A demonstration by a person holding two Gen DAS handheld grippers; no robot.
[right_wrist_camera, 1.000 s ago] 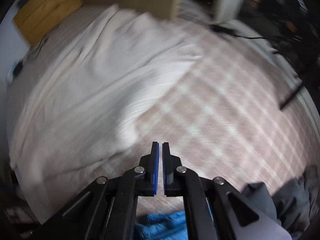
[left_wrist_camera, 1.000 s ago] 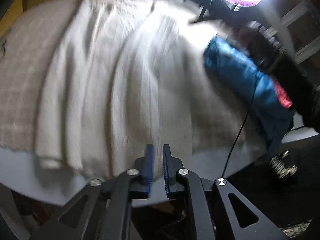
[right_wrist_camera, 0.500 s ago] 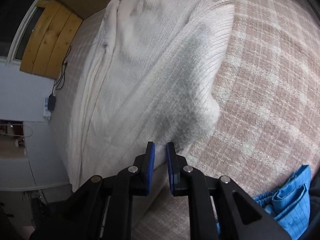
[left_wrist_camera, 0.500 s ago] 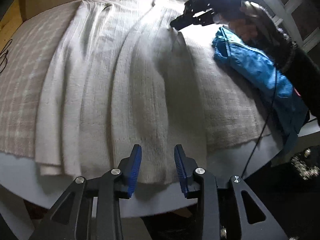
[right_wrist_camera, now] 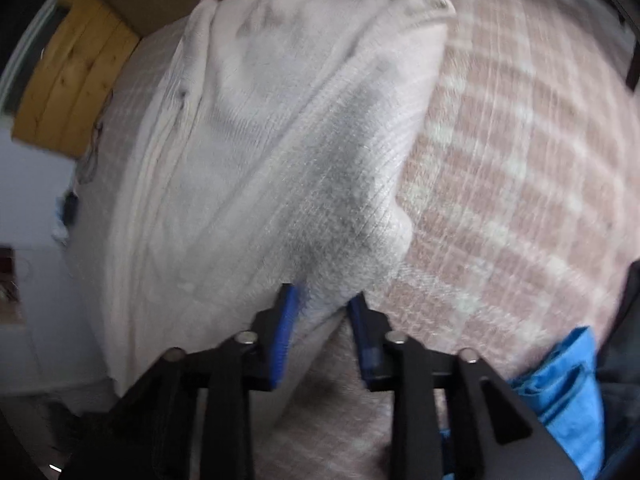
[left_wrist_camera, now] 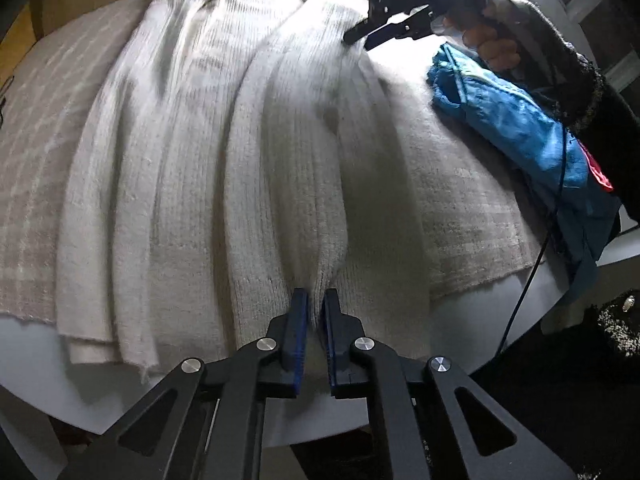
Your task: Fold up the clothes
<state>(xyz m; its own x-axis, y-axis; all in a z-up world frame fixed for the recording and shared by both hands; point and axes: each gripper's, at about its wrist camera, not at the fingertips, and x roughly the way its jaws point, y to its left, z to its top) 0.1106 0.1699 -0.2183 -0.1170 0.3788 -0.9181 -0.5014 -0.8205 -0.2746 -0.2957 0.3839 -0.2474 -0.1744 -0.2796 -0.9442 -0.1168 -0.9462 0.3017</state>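
White knitted sweater (left_wrist_camera: 248, 168) on checked blanket (right_wrist_camera: 520, 184), blue garment (left_wrist_camera: 520, 128) beside.

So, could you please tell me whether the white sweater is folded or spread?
Spread lengthwise along the table, rumpled into long ridges; the sweater is not folded.

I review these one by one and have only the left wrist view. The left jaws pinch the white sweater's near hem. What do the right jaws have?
Observer: A bunched corner of the white sweater fills the right gripper; its jaws have just been opening, with knit between them.
Reviewer: What is nearest that corner?
Observer: Pink checked blanket lies right beside it; the blue garment lies apart, at the lower right of the right wrist view.
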